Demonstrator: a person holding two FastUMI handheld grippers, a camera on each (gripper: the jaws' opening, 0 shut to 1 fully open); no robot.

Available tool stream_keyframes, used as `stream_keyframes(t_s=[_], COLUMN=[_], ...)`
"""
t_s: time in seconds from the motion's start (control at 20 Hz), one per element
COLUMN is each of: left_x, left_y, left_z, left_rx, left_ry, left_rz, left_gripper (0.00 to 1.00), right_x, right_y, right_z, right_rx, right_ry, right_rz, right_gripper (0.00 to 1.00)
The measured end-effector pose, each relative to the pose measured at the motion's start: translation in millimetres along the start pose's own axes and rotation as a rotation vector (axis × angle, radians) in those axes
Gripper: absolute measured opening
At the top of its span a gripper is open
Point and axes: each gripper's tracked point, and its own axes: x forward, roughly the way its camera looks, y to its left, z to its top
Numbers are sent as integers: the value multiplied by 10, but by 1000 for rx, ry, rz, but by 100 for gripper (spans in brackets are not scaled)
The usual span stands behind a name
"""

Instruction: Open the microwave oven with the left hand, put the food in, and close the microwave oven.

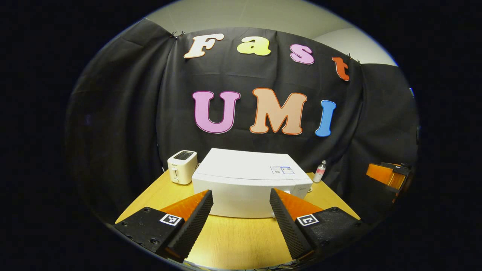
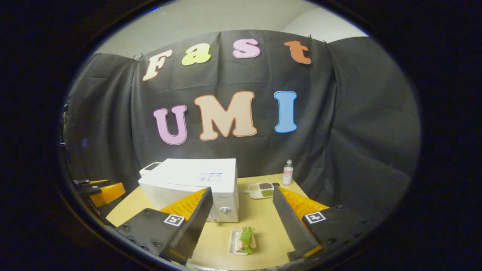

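Observation:
A white microwave oven (image 1: 246, 184) stands on the wooden table (image 1: 233, 241) with its door closed; it is also in the right gripper view (image 2: 196, 184). My left gripper (image 1: 241, 216) hangs open above the table in front of it, fingers apart and holding nothing. A small white tray of food (image 2: 244, 241) with green lettuce on top lies on the table in front of the microwave's right corner. My right gripper (image 2: 241, 222) is open just above and behind that tray, not touching it.
A white toaster (image 1: 182, 166) stands left of the microwave. A small bottle (image 2: 287, 172) and a divided dish of grains (image 2: 261, 190) sit at the back right of the table (image 2: 263, 226). The other gripper (image 2: 99, 192) shows at far left.

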Motion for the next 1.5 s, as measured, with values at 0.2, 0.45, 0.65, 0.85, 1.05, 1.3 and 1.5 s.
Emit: stream_keyframes(t_s=[0.2, 0.45, 0.65, 0.85, 1.05, 1.3, 1.5], left_x=[55, 238, 459, 739, 1025, 1324, 1580], left_y=[-140, -406, -623, -872, -983, -1173, -1278], left_z=[-69, -518, -972, -1318, -1744, -2012, -2157], left_rx=[10, 10, 1, -17, -3, -10, 16], left_ry=[14, 109, 219, 295, 427, 493, 522], left_rz=[-36, -93, -138, -194, -217, -255, -261], left_gripper=[95, 95, 95, 93, 94, 93, 93], right_x=[-10, -44, -120, -246, -328, -414, -464], right_y=[-62, -103, -125, -173, -277, -440, -558], right_z=[-52, -148, -211, -321, -430, -564, -673], right_rx=[6, 33, 42, 59, 73, 95, 115], right_ry=[9, 24, 33, 48, 66, 86, 108], right_rz=[-14, -18, -32, -61, -112, -185, -230], right_gripper=[99, 99, 92, 92, 92, 92, 92])
